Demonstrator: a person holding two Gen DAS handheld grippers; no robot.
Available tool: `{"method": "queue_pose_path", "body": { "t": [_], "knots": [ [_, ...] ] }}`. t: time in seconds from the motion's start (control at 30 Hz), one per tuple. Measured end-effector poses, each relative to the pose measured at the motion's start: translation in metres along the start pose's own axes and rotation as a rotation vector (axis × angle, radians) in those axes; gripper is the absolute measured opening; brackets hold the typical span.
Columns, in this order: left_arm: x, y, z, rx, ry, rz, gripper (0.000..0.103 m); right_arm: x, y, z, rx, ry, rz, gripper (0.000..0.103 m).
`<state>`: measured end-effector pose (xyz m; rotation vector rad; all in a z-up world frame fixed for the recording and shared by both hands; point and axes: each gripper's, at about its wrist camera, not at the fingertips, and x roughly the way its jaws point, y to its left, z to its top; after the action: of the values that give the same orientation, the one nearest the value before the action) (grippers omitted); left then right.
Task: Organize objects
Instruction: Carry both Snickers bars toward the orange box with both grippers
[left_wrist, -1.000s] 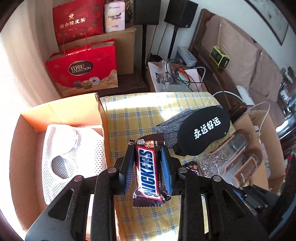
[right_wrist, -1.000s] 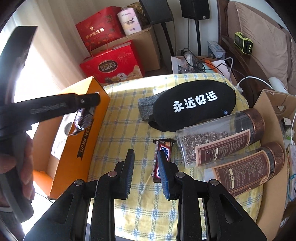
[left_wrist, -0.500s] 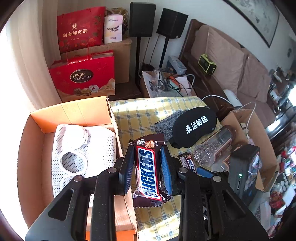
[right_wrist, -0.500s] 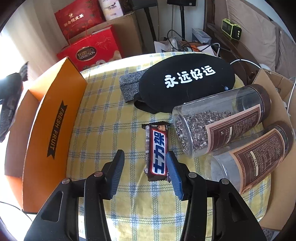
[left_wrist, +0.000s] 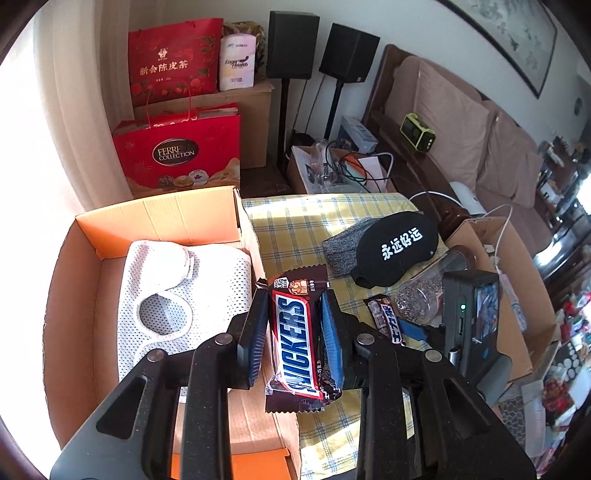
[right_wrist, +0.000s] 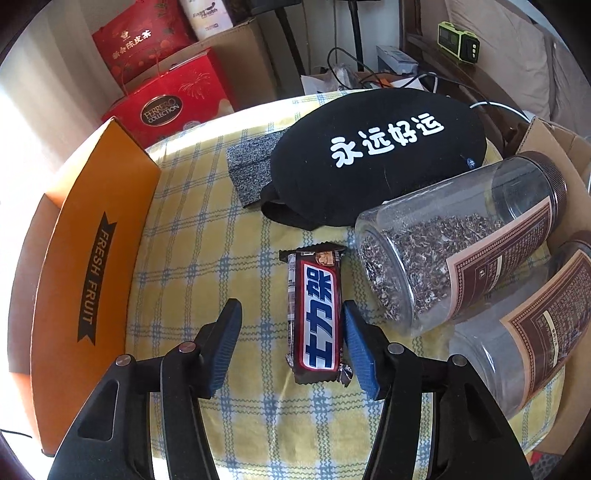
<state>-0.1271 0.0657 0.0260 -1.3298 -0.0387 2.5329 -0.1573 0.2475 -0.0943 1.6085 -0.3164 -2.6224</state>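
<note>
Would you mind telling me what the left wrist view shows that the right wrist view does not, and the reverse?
Only the left wrist view shows the left gripper clamped on a Snickers bar, the inside of the orange box with a white mesh item in it, and two speakers. Only the right wrist view shows the box's FRESH FRUIT lettering and a second jar. Both show the right gripper, jaws just opened, straddling a second bar, the black eye mask and a jar of tea.
</note>
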Motion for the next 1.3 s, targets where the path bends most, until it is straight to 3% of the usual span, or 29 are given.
{"method": "queue_pose_path", "body": {
  "t": [0.03,0.07,0.1,0.27,0.77,1.3],
  "knots": [
    [0.000,0.002,-0.001,-0.004,0.001,0.000,0.026,0.001,0.001,0.001,-0.002,0.001,-0.004,0.057],
    [0.001,0.003,-0.003,-0.006,0.003,0.002,0.027,0.002,0.003,0.001,-0.007,0.000,-0.018,0.046],
    [0.001,0.004,-0.004,-0.005,0.005,0.005,0.027,0.004,0.005,0.003,-0.015,0.005,-0.032,0.028],
    [-0.001,0.011,-0.009,0.000,-0.002,0.023,0.027,-0.005,0.015,0.003,-0.058,-0.006,-0.017,0.028],
    [-0.008,0.037,-0.015,-0.027,-0.072,0.120,0.026,-0.091,0.071,0.011,-0.191,-0.276,-0.052,0.028],
    [-0.030,0.073,-0.017,-0.094,-0.118,0.162,0.026,-0.125,0.110,0.018,-0.217,-0.338,-0.014,0.028]
  ]
}}
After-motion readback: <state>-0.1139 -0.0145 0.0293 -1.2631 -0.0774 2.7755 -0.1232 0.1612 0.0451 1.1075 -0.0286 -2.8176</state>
